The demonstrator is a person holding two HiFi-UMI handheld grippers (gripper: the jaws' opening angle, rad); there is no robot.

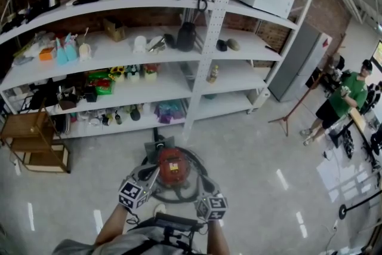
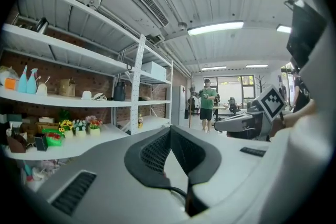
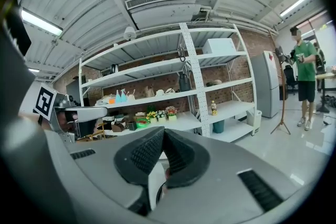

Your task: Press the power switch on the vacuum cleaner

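Observation:
The red vacuum cleaner (image 1: 173,165) sits on the floor in front of the shelving, with its dark hose (image 1: 192,188) looped around it. In the head view my left gripper (image 1: 147,175) hovers at the vacuum's left side and my right gripper (image 1: 206,188) at its right, both near its rear. Neither gripper view shows the vacuum; both look out level at the room. The left gripper (image 2: 169,131) has its jaws closed tip to tip on nothing. The right gripper (image 3: 163,132) is shut and empty as well. The power switch cannot be made out.
A white shelving rack (image 1: 212,39) full of small items stands just beyond the vacuum. A wooden crate (image 1: 27,128) is on the left. At the right are a grey cabinet (image 1: 298,63), a stand (image 1: 292,110) and a person in green (image 1: 346,95).

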